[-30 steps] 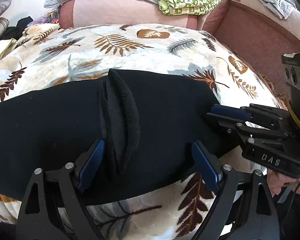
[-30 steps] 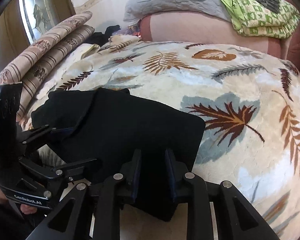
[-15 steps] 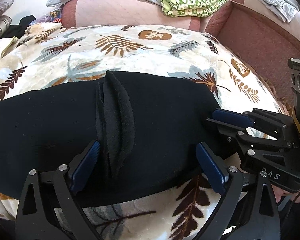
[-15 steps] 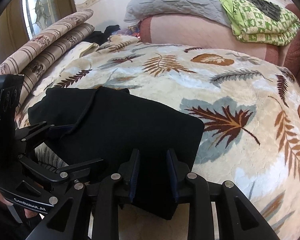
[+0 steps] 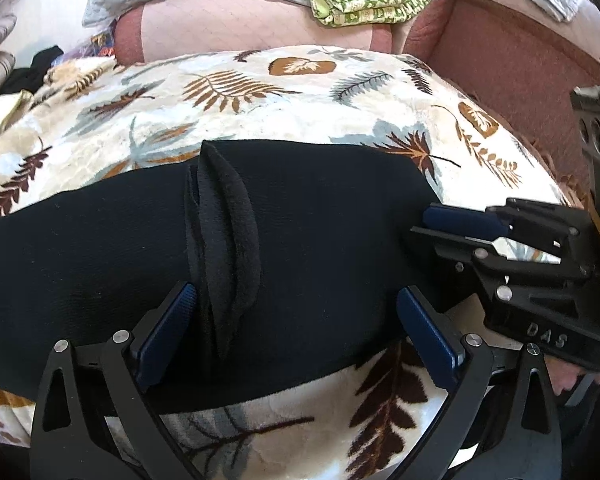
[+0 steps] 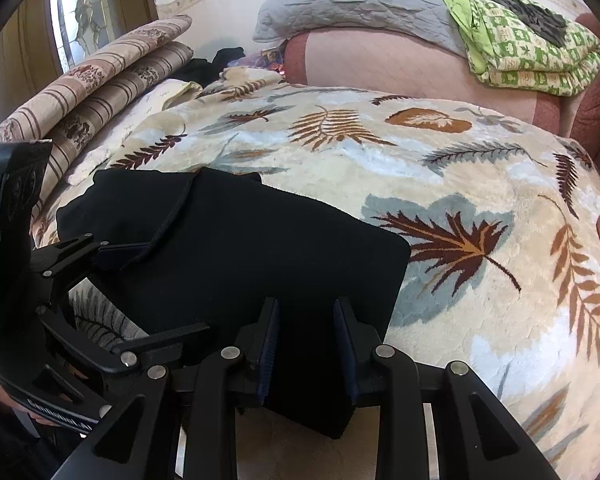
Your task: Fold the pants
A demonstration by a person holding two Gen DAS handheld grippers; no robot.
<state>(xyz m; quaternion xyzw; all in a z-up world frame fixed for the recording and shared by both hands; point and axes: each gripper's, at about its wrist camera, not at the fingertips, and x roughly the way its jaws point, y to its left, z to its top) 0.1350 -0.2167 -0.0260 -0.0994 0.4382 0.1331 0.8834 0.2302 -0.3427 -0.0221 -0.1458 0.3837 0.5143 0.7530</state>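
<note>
Straddling the pants (image 5: 320, 248), your left claw (image 5: 300, 336) has just opened wide; right claw (image 6: 306, 344) pinches their near-right edge.

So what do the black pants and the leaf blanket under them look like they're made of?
Pants: likely a matte black knit with a fleecy lining; the turned-up fold shows a fuzzy inner face, while the outside looks smooth and finely textured. Blanket: looks like plush fleece or velour with a printed leaf pattern; its short pile has a soft sheen and crushed patches.
</note>
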